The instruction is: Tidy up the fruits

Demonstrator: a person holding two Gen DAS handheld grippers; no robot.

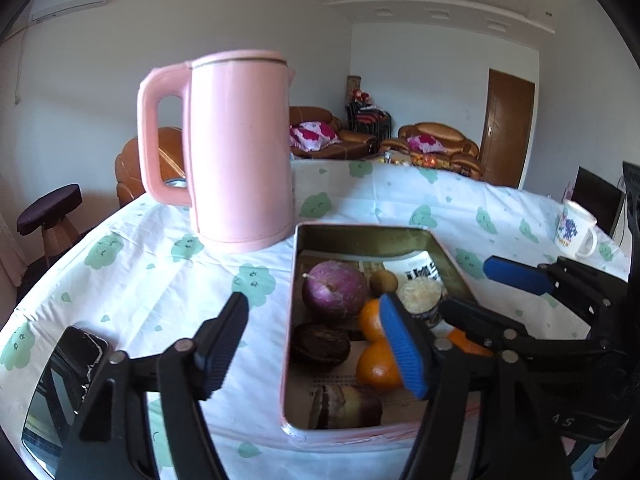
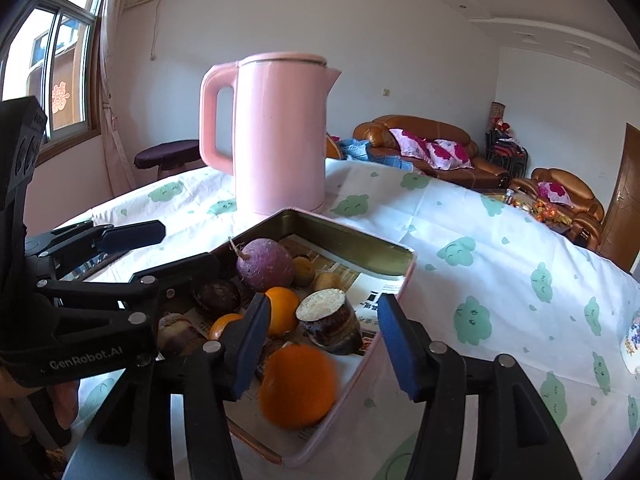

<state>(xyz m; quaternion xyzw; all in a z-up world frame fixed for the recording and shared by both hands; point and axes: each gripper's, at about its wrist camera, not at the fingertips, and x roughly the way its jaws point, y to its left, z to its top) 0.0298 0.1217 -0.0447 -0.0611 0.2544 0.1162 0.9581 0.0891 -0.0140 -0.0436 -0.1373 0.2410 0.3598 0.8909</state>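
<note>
We judge the near orange (image 2: 297,386) firm, smooth and apt to roll, best taken across its widest part. It lies in the tin (image 2: 394,254) near the counter's (image 2: 500,248) front edge, just below our spread, empty right tongs (image 2: 320,346). Our left tongs (image 1: 316,346) gape empty over the tin's left rim.

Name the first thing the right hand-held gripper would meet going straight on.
Probably the blurred orange in the tin, low between the open right hand-held gripper; depth is uncertain.
</note>
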